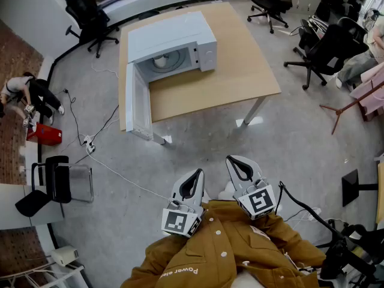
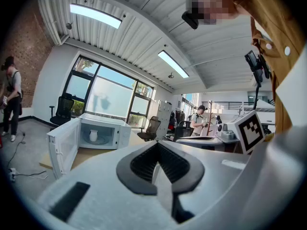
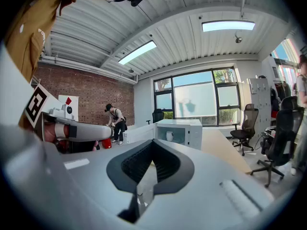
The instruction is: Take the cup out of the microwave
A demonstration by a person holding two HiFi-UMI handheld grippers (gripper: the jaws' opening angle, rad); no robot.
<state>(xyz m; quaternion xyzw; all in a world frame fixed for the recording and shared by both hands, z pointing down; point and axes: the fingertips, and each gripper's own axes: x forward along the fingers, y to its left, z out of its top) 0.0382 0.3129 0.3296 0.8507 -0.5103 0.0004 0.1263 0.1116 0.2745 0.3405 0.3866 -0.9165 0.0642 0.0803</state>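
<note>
Nearest, close against the mustard-brown jacket (image 1: 228, 251): white left gripper (image 1: 195, 176) and white right gripper (image 1: 234, 162), side by side. Each has its jaws pressed together with nothing between them. Well beyond, across grey floor: light wooden rectangular table (image 1: 240, 65). On it sits a white boxy microwave (image 1: 174, 35), door (image 1: 133, 104) swung wide open. A small white cup (image 1: 160, 60) stands upright inside the cavity, far from both grippers.

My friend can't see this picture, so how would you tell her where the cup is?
Find the big wooden table; a white microwave sits on it with its door swung wide open. Look inside: the small white cup stands alone on the round turntable, the only thing in there.
</note>
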